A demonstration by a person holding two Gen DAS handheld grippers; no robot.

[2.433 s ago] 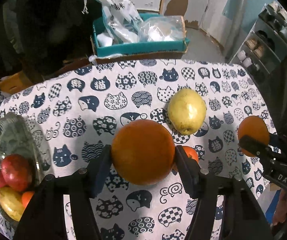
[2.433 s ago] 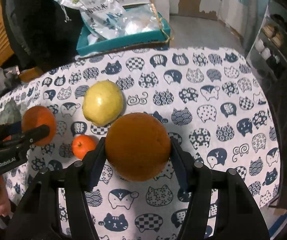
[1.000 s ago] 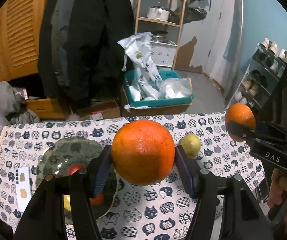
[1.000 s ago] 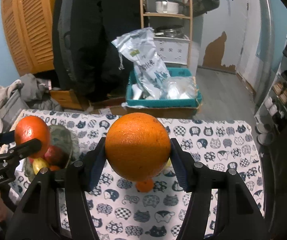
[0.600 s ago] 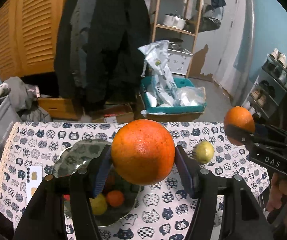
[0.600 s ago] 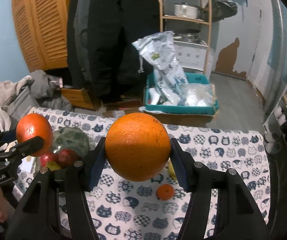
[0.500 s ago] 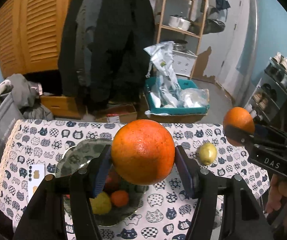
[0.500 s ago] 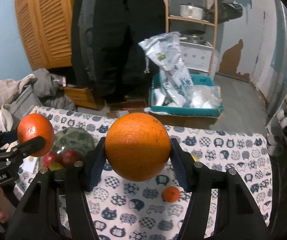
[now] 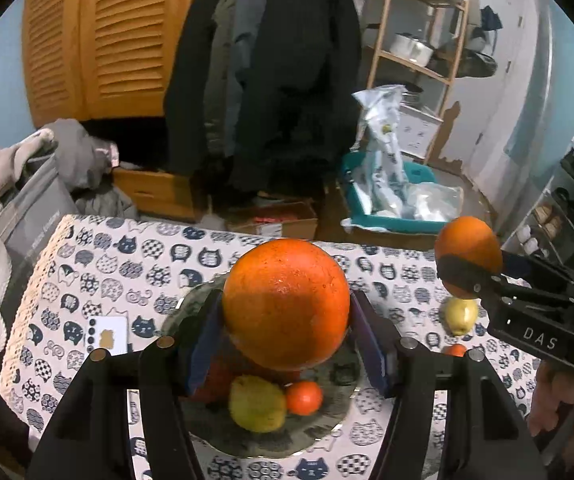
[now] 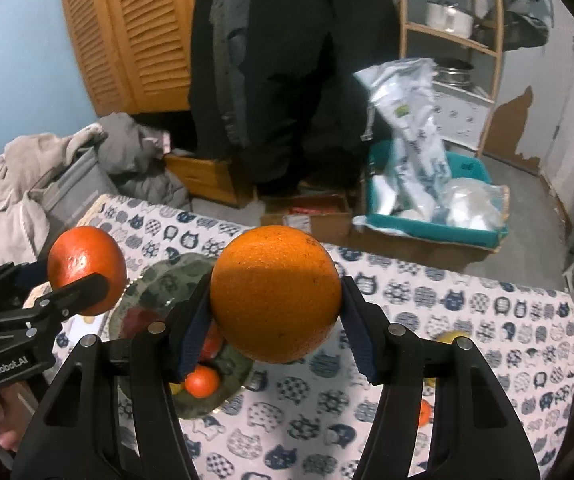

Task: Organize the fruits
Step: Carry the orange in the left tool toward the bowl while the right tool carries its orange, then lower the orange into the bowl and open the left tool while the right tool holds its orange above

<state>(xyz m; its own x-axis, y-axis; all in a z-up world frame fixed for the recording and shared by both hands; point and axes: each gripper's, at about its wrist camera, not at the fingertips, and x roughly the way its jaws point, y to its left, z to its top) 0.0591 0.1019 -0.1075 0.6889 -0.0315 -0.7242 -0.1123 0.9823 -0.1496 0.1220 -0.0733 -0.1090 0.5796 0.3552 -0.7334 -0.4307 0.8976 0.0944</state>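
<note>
The left hand-held gripper point(image 9: 286, 344) is closed on a reddish orange point(image 9: 286, 304) and hangs above the glass bowl point(image 9: 329, 432), which sits toward the table's point(image 9: 99, 264) left end. The right hand-held gripper point(image 10: 275, 332) is clamped on a paler orange point(image 10: 275, 294), up in the air over the middle of the table, beside the bowl rather than over it. The bowl already holds a yellow fruit point(image 9: 257, 403), a mandarin point(image 9: 304, 398) and something red, mostly hidden behind the left orange. To my eye both oranges are headed for that bowl, and the trouble is room: it is shallow and partly full, so an orange let go from this height could bounce off the fruit below, knock the mandarin out, or roll over the rim onto the cloth and off the table's edge. The two grippers are also near each other, and if both go down together their fingers could clash over the bowl. Each orange is pinched only across its middle by flat pads, so a tilt of the wrist might let it slip. The left view looks almost straight into the bowl and shows how its fruit is packed; it also shows a pear point(image 9: 462, 316) and a second mandarin point(image 9: 455, 349) lying toward the table's right end, and a small card point(image 9: 107, 334) left of the bowl. The right view half hides the pear behind its own finger, but it shows the left orange point(image 10: 86, 270) from the side, hanging by the bowl's point(image 10: 159, 276) left rim.
</note>
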